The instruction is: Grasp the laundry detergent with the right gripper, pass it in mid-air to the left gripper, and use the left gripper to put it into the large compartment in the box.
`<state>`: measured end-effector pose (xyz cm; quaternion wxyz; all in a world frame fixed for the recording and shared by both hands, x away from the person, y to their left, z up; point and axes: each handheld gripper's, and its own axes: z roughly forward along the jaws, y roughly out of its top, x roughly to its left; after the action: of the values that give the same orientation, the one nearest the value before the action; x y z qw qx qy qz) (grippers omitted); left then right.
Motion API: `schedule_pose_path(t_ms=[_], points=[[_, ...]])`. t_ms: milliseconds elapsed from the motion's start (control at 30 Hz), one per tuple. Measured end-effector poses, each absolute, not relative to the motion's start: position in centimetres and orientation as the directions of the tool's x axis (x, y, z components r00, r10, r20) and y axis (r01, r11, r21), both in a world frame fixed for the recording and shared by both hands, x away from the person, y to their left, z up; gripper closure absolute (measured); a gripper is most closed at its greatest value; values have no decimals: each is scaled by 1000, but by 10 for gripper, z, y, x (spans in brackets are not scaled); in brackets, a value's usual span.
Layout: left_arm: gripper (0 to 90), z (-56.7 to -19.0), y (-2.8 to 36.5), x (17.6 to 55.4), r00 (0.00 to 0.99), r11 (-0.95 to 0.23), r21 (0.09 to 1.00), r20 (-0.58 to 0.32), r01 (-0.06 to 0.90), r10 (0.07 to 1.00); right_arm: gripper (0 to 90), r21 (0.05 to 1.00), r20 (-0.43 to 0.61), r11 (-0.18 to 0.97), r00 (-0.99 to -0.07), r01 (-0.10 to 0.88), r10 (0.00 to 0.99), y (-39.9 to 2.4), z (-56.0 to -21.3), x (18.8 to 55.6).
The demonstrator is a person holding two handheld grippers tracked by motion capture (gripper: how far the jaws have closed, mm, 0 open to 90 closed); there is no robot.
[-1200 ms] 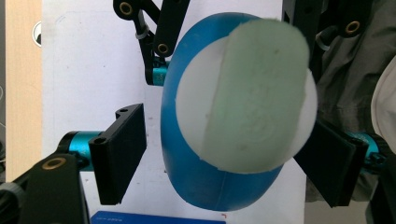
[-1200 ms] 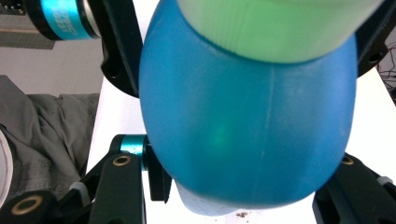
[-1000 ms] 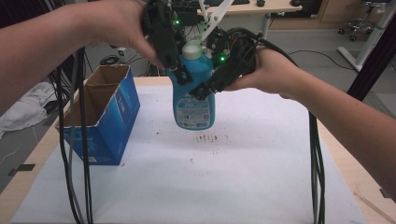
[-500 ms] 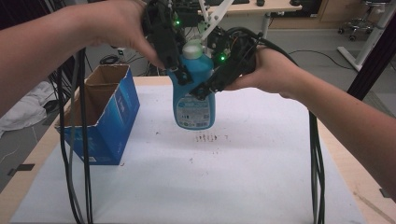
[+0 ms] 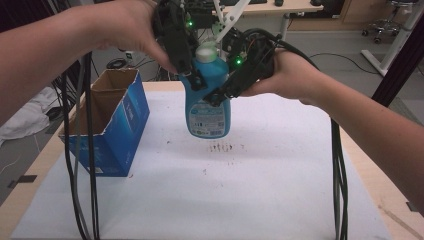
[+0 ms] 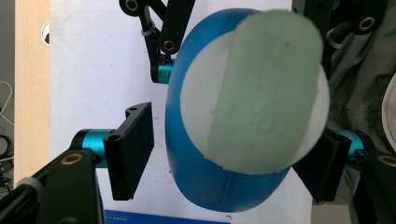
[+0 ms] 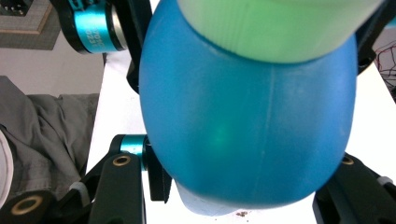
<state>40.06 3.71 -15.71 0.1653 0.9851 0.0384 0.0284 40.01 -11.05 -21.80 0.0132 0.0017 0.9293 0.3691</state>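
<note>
A blue bottle (image 5: 207,105) with a pale cap (image 5: 206,51) hangs upright above the table. My right gripper (image 5: 220,92) reaches in from the right and is shut on the bottle's body (image 7: 243,116), with a jaw on each side (image 7: 238,186). My left gripper (image 5: 192,75) comes down from the upper left around the bottle's shoulder. Its jaws have just been closing with the bottle (image 6: 210,186) between them (image 6: 229,161). In the left gripper view one pad (image 6: 135,149) still stands a narrow gap off the bottle's side.
An open blue cardboard box (image 5: 107,125) stands at the left on the white sheet (image 5: 250,190) covering the wooden table. Black cables (image 5: 80,165) hang in front of the box and another cable (image 5: 337,175) trails at the right. Dark specks (image 5: 225,148) mark the sheet under the bottle.
</note>
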Motion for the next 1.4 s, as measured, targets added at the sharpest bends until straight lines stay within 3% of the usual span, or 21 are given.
schedule_pose_path(t_ms=[200,300,400,567,667,700,900,933,1033,1200,1400], points=[[287,-158,35,399,995,-938,339,36,74,92,480,686,-12,727,-1000,3,16,-111,-218,400],[287,-158,35,400,995,-939,337,40,71,90,480,704,-47,709,-999,-44,-15,-109,-219,403],[288,-160,35,398,993,-929,359,27,94,111,480,695,-21,719,-1000,-11,5,-110,-218,401],[342,-160,35,397,996,-934,350,31,65,81,480,694,-53,719,-999,-47,-14,-109,-219,402],[355,-159,35,397,997,-934,351,30,57,72,480,678,-33,735,-999,-14,12,-110,-218,399],[369,-159,34,397,997,-935,350,33,51,66,479,689,-60,723,-998,-50,-12,-110,-219,402],[372,-160,34,396,997,-930,362,26,54,68,478,674,-24,739,-999,-1,21,-112,-217,397],[372,-159,34,396,997,-932,358,28,53,67,478,686,-58,726,-998,-42,-3,-111,-218,400],[374,-159,33,396,998,-934,354,29,47,61,477,670,-25,742,-999,0,22,-113,-217,396],[377,-160,34,396,998,-933,357,25,51,64,475,690,-63,722,-998,-58,-20,-110,-219,401],[379,-161,34,397,998,-933,355,26,50,63,473,683,-48,729,-999,-41,-12,-111,-221,401]])
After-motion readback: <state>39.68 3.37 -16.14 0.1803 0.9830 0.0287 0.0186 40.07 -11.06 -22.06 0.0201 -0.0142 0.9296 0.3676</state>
